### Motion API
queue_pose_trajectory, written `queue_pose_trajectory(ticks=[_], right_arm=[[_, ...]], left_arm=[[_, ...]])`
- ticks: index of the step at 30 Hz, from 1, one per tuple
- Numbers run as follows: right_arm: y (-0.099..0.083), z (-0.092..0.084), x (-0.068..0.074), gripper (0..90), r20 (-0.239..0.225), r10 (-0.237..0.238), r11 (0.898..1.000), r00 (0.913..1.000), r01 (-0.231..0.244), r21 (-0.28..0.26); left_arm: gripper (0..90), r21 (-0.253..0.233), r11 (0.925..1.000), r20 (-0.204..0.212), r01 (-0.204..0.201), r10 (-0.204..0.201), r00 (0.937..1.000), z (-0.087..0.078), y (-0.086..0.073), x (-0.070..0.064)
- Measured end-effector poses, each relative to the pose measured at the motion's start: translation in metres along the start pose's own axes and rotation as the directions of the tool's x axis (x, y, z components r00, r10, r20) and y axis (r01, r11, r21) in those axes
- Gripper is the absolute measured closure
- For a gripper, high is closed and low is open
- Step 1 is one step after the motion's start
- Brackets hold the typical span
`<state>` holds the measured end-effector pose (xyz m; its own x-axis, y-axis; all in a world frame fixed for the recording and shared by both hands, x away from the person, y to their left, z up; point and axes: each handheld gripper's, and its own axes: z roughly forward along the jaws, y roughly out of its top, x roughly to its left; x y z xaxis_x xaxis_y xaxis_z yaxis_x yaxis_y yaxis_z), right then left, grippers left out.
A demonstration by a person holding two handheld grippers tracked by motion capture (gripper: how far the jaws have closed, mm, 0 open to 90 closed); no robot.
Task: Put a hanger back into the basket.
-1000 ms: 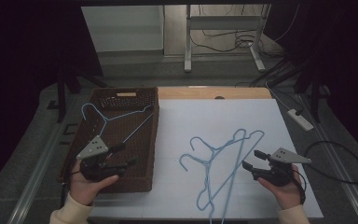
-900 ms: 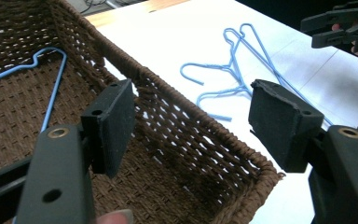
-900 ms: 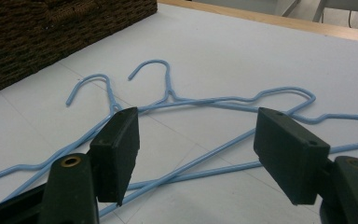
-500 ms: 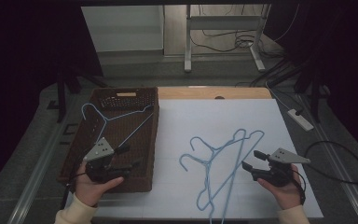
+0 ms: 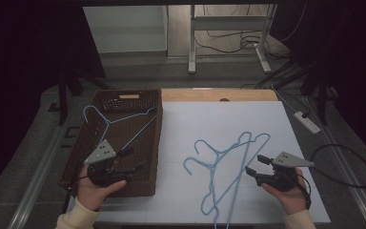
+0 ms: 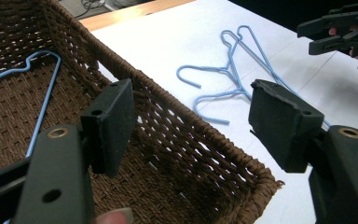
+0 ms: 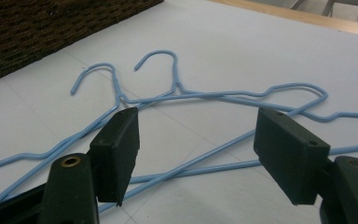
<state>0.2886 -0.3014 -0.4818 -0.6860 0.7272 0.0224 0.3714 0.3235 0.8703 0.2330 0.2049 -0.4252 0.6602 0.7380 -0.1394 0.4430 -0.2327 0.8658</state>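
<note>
A brown woven basket (image 5: 147,143) sits on the left side of the table, and one blue wire hanger (image 5: 119,121) lies inside it, its hook toward the far left corner. The left gripper (image 5: 132,160) hovers over the near part of the basket, jaws spread wide with nothing between them — in the left gripper view the basket's right wall (image 6: 200,154) runs between the two black pads.

On the white sheet (image 5: 228,119) covering the right part of the table, two more blue hangers (image 5: 228,164) lie crossed over each other, hooks pointing left and far. The right gripper (image 5: 256,164) is held low just to the right of them, its jaws released and empty. In the right gripper view, the hangers (image 7: 205,98) rest flat on the sheet just beyond the open pads — untouched by either one.
</note>
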Motion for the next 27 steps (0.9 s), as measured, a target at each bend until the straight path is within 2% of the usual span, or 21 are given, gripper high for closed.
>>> queue_pose_trajectory(ticks=[5,9,13,18,20,24,25,26,27], right_arm=[[0.004,0.005,0.005,32.2,-0.023,-0.025,0.999,0.9994,0.026,0.034],[0.016,0.012,0.012,32.3,-0.054,-0.060,0.995,0.9967,0.064,0.076],[0.033,0.027,0.020,33.2,-0.100,-0.101,0.983,0.9899,0.115,0.144],[0.053,0.055,0.028,34.4,-0.147,-0.122,0.965,0.9816,0.152,0.213],[0.059,0.070,0.031,34.6,-0.166,-0.127,0.953,0.9779,0.167,0.254],[0.066,0.101,0.040,35.3,-0.213,-0.150,0.913,0.9654,0.218,0.345],[0.066,0.101,0.040,35.3,-0.213,-0.150,0.913,0.9654,0.218,0.345],[0.069,0.115,0.045,35.4,-0.233,-0.154,0.896,0.9602,0.235,0.378],[0.070,0.119,0.046,35.4,-0.241,-0.159,0.889,0.9575,0.245,0.388]], left_arm=[[31.5,-0.002,1.0000,0.001,0.000,0.000,1.0000,-0.001,0.000,0.000],[31.7,-0.008,1.0000,-0.001,0.002,-0.002,1.0000,-0.003,0.001,0.001],[31.9,-0.006,1.0000,0.002,-0.004,0.004,1.0000,-0.002,0.000,0.000],[31.9,-0.002,1.0000,0.005,-0.007,0.007,1.0000,0.000,0.000,0.000],[31.9,-0.002,1.0000,0.006,-0.008,0.008,1.0000,0.000,0.000,0.000],[32.0,0.001,0.9999,0.006,-0.010,0.010,0.9999,0.000,0.000,0.000],[32.0,0.001,0.9999,0.006,-0.010,0.010,0.9999,0.000,0.000,0.000],[31.9,0.002,0.9999,0.006,-0.011,0.011,0.9999,0.000,0.000,0.000],[32.0,0.002,0.9999,0.009,-0.011,0.011,0.9999,0.000,0.000,0.000]])
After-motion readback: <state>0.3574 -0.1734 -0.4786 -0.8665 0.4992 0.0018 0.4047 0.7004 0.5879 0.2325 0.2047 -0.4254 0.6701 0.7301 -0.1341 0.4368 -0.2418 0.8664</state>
